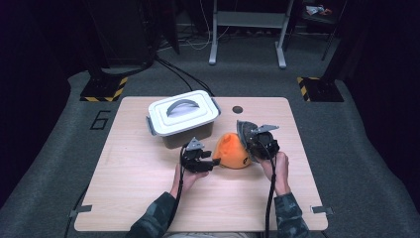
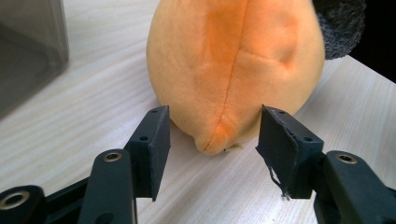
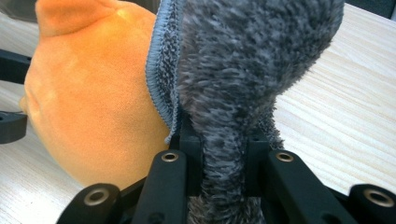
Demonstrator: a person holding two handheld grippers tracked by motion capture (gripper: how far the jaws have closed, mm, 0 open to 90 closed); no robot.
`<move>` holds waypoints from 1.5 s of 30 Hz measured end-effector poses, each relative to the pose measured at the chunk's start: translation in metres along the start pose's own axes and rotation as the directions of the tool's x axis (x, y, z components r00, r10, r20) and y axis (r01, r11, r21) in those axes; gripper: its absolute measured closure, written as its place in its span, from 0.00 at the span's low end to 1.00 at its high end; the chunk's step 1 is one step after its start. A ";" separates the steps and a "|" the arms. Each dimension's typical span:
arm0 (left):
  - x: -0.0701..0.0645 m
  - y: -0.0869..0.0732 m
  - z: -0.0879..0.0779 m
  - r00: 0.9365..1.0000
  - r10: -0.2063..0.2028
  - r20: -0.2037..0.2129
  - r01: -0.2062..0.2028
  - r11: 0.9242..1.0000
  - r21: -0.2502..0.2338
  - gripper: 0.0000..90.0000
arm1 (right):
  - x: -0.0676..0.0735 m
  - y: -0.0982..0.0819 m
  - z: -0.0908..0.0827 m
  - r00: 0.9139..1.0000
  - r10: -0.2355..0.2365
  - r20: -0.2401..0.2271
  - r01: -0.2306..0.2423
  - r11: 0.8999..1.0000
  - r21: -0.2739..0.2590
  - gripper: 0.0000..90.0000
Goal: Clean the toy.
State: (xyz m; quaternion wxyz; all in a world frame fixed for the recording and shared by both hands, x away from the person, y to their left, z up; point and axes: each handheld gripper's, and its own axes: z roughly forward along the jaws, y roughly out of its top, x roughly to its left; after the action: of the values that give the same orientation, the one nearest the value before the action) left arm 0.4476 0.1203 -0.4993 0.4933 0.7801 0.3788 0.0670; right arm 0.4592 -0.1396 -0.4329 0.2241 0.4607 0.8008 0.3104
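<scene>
An orange plush toy (image 1: 233,151) lies on the wooden table (image 1: 138,168), just right of centre. My left gripper (image 1: 214,162) is at its left end. In the left gripper view the jaws (image 2: 214,128) stand open on either side of the plush's (image 2: 233,56) pointed tip, with a small gap at each pad. My right gripper (image 1: 246,136) is on the toy's right side, shut on a grey fuzzy cloth (image 1: 243,130). In the right gripper view the cloth (image 3: 243,56) rises from between the closed jaws (image 3: 223,144) and leans against the plush (image 3: 93,102).
A white lidded box (image 1: 183,116) with a grey handle stands behind the left gripper, close to the plush; its wall (image 2: 28,51) is at the left of the left gripper view. A small dark hole (image 1: 237,109) marks the table's far side.
</scene>
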 end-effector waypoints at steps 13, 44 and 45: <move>-0.006 0.002 0.006 0.999 0.048 0.005 -0.047 0.999 -0.013 0.88 | -0.007 -0.005 -0.001 0.999 0.034 0.003 -0.034 0.999 -0.026 0.85; -0.037 0.060 -0.005 0.934 0.352 -0.063 -0.354 0.935 -0.023 0.92 | 0.008 0.017 -0.048 0.979 0.044 -0.197 -0.083 0.977 -0.198 0.85; -0.040 0.060 -0.004 0.928 0.369 -0.056 -0.370 0.929 -0.012 0.92 | 0.012 0.019 -0.044 0.974 0.031 -0.223 -0.070 0.984 -0.167 0.84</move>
State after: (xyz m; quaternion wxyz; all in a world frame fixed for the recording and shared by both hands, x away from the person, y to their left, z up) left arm 0.4490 0.0832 -0.4374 0.4705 0.8299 0.2374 0.1833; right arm 0.4370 -0.1347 -0.3893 0.1657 0.4225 0.7785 0.4335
